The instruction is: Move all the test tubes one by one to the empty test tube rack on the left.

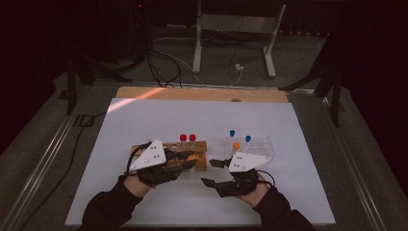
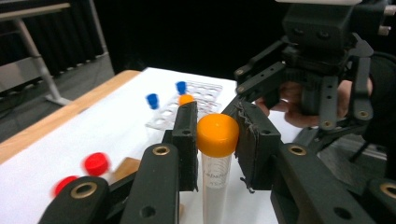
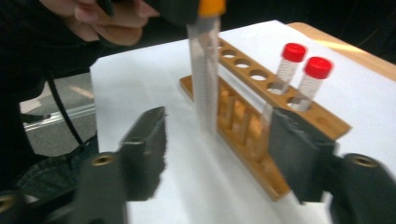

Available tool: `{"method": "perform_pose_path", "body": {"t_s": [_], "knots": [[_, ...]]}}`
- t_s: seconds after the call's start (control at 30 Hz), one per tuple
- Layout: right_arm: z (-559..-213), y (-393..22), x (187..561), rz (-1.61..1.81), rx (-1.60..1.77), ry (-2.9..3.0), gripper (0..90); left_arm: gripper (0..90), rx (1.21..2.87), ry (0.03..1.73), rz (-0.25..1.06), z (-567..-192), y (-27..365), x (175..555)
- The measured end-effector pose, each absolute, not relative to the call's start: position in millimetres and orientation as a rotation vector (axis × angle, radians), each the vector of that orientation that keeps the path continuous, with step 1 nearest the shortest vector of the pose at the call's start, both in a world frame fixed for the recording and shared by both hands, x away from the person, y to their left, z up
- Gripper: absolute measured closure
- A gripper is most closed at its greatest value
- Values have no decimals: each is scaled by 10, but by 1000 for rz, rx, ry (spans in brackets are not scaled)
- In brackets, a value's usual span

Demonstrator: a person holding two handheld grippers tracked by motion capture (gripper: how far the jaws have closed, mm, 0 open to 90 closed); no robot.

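Observation:
My left gripper point(image 1: 191, 159) is shut on an orange-capped clear tube point(image 2: 217, 135) and grips it just under the cap, with the tube upright. In the right gripper view that tube point(image 3: 205, 79) hangs close beside the near side of the wooden rack point(image 3: 261, 121); I cannot tell whether its tip touches anything. Two red-capped tubes point(image 3: 293, 51) point(image 3: 317, 67) stand in the rack's far row. My right gripper point(image 1: 208, 173) stands open to the right of the tube with nothing between its jaws, and it also appears in the left gripper view point(image 2: 317, 70).
A clear plastic rack point(image 1: 262, 144) stands right of the wooden rack point(image 1: 199, 163) and holds two blue-capped tubes point(image 1: 232, 132) point(image 1: 248, 138) and an orange-capped one point(image 1: 236, 145). White paper point(image 1: 159, 115) covers the table. Cables and metal stand legs point(image 1: 197, 43) lie beyond the far edge.

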State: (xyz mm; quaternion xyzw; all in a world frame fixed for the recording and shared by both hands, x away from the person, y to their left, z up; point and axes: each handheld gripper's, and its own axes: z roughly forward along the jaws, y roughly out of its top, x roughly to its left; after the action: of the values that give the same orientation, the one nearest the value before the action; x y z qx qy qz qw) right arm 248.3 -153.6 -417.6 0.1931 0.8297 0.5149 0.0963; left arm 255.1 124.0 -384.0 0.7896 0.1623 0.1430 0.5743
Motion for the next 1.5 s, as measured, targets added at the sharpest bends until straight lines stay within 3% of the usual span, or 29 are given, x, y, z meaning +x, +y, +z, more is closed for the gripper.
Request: {"method": "perform_pose_path", "body": {"t_s": [0.17,0.37,1.03,1.5], "knots": [[-4118,-1601,2498,1567,612,2401,159,718,1838,423,374,-3787,1348,2618],[-4068,-1659,2508,1630,625,2370,21,718,1816,476,407,-3735,1468,2713],[-4075,-1645,2481,1602,577,2379,7,718,1769,653,514,-3875,1668,3046],[-4078,-1648,2480,1596,568,2386,7,718,1783,693,497,-4078,1605,3191]]}}
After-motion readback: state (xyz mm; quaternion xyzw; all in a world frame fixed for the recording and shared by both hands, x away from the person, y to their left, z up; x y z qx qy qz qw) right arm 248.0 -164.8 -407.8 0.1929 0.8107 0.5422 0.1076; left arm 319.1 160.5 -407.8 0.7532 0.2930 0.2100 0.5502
